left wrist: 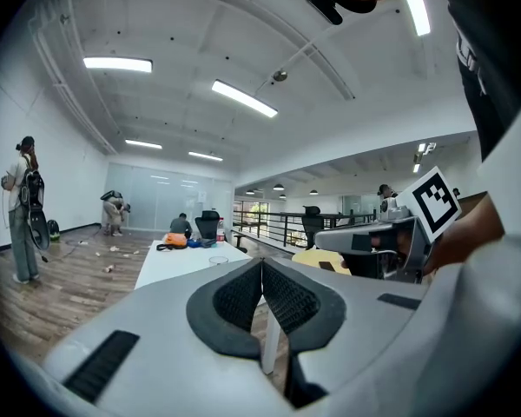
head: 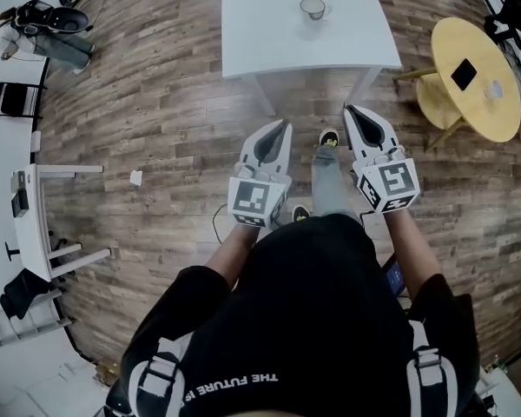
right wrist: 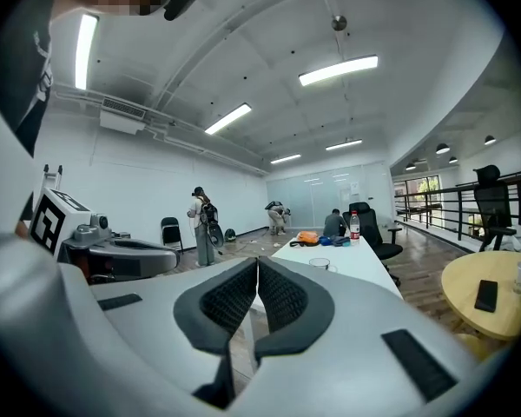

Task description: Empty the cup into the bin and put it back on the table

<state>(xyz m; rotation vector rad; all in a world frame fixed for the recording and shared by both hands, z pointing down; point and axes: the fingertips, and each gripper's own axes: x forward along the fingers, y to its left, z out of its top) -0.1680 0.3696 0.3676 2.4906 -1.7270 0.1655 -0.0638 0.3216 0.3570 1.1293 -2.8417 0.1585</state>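
A small clear cup (head: 313,8) stands on the white table (head: 269,33) ahead of me, near its front end. The cup (left wrist: 218,260) shows small in the left gripper view and again as the cup (right wrist: 319,264) in the right gripper view. My left gripper (head: 286,123) and right gripper (head: 346,109) are held side by side above the wooden floor, short of the table's near edge, both pointing at it. Both are shut with nothing between the pads. No bin is in view.
A round yellow table (head: 476,75) with a black phone (head: 463,75) stands at the right. A long white desk (head: 9,137) and a black chair (head: 9,99) line the left. People (right wrist: 201,224) stand farther down the room. A bottle (right wrist: 354,226) and bags sit at the table's far end.
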